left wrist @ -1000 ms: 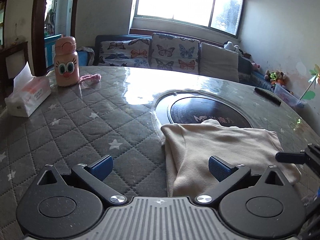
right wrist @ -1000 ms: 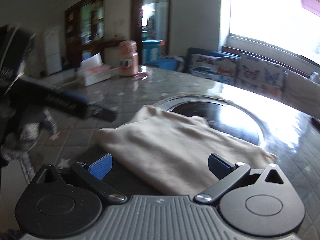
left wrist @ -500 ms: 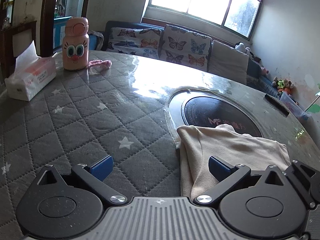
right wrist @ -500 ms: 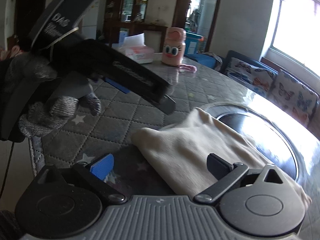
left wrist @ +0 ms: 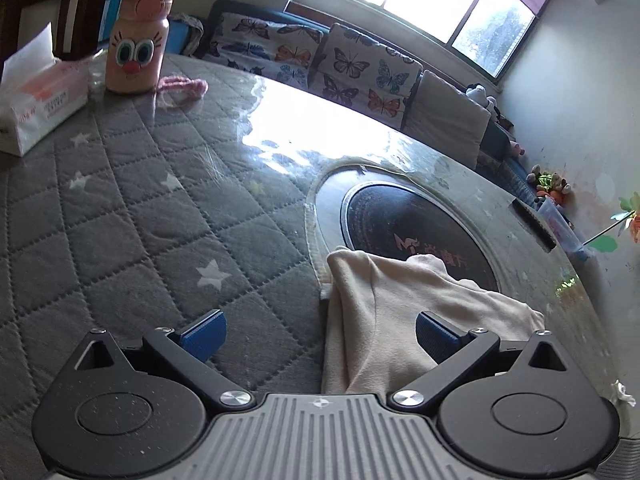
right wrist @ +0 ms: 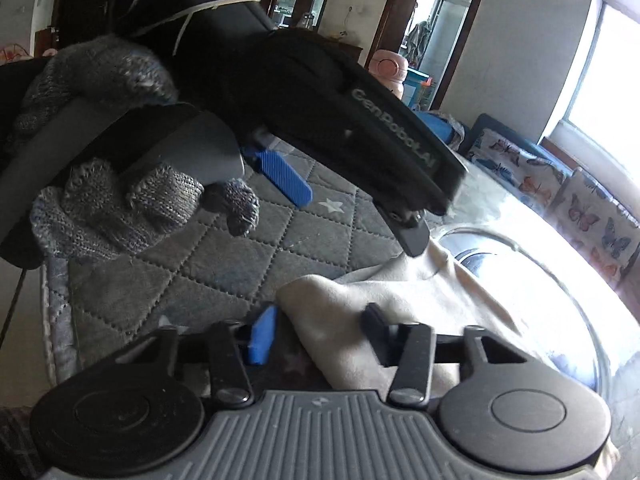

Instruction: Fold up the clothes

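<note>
A beige garment (left wrist: 404, 304) lies folded on the grey quilted table cover (left wrist: 140, 220), partly over the round dark hotplate (left wrist: 404, 228). My left gripper (left wrist: 319, 332) is open, and the garment's left edge lies between its blue pads. The right wrist view shows the left gripper (right wrist: 356, 216) held by a grey-gloved hand (right wrist: 120, 208), hovering over the garment (right wrist: 400, 292). My right gripper (right wrist: 318, 332) has its jaws drawn halfway together around the garment's near corner. A dark gap remains between the left pad (right wrist: 262, 336) and the fabric.
A pink bottle with cartoon eyes (left wrist: 138, 44), a tissue box (left wrist: 36, 100) and a pink cord (left wrist: 184, 86) sit at the far left of the table. A dark remote (left wrist: 534, 226) lies at the right rim. A sofa with butterfly cushions (left wrist: 352, 68) stands behind.
The right gripper's jaws have narrowed around the garment's corner. The left gripper has dropped lower and closer to the garment's left edge, and it fills more of the right wrist view.
</note>
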{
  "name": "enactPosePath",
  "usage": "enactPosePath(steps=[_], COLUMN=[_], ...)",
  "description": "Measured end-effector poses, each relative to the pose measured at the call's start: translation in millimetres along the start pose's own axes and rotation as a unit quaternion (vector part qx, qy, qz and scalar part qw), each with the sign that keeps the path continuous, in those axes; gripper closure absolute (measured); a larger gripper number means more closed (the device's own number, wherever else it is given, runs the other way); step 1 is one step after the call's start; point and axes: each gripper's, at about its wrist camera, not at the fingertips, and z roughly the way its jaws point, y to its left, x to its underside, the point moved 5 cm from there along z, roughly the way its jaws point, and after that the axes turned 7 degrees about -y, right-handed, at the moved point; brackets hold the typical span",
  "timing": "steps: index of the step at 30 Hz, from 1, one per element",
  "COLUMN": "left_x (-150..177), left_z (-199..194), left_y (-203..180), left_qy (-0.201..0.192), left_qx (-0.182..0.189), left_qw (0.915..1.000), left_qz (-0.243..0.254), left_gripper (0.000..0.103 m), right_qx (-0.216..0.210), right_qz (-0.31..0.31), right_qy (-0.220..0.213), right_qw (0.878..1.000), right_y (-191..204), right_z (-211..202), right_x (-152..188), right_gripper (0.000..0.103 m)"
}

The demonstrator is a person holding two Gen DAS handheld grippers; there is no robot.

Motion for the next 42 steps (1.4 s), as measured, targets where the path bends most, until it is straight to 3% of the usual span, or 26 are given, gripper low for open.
enactPosePath(steps=[5, 7, 15, 21, 27, 29, 30, 38, 39, 42], left_x=[1.9, 2.8, 4.3, 4.1, 1.3, 0.8, 0.5, 0.4, 0.6, 0.5], left_z=[7.9, 10.7, 16.0, 17.8, 13.4, 11.0, 10.1, 9.8, 10.5, 12.3], left_y=[-0.1, 0.8, -3.5, -4.3, 3.2, 7.5, 9.2, 12.7, 12.4, 10.3], left_qy=[0.025, 0.033, 0.056, 0.055, 0.054, 0.053, 0.052, 0.051, 0.052, 0.056], left_qx=[0.011, 0.018, 0.062, 0.068, 0.047, 0.045, 0.043, 0.046, 0.047, 0.05], left_qw=[0.999, 0.9976, 0.9879, 0.9843, 0.9867, 0.9866, 0.9866, 0.9854, 0.985, 0.9834], left_qz=[-0.036, -0.058, -0.131, -0.153, -0.146, -0.148, -0.149, -0.156, -0.158, -0.165], left_gripper=[0.004, 0.005, 0.015, 0.021, 0.021, 0.021, 0.021, 0.02, 0.02, 0.018], right_qx=[-0.006, -0.012, -0.038, -0.044, -0.046, -0.049, -0.049, -0.031, -0.029, -0.026], right_qz=[0.044, 0.074, 0.145, 0.135, 0.108, 0.098, 0.089, 0.017, 0.015, 0.03], right_qy=[-0.01, -0.017, -0.055, -0.065, -0.049, -0.043, -0.04, -0.018, -0.019, -0.028], right_qw=[0.999, 0.997, 0.987, 0.988, 0.992, 0.993, 0.994, 0.999, 0.999, 0.999], right_y=[-13.7, -21.9, -47.1, -45.4, -35.1, -30.5, -26.1, 7.7, 8.9, 5.2], right_z=[-7.7, -12.1, -35.6, -44.9, -39.0, -33.0, -28.3, -9.3, -8.7, -12.4], right_x=[-2.3, -5.0, -9.2, -7.1, -3.4, -3.6, -3.9, -0.5, -1.1, -4.1], right_gripper=[0.09, 0.093, 0.098, 0.101, 0.091, 0.071, 0.067, 0.066, 0.067, 0.098])
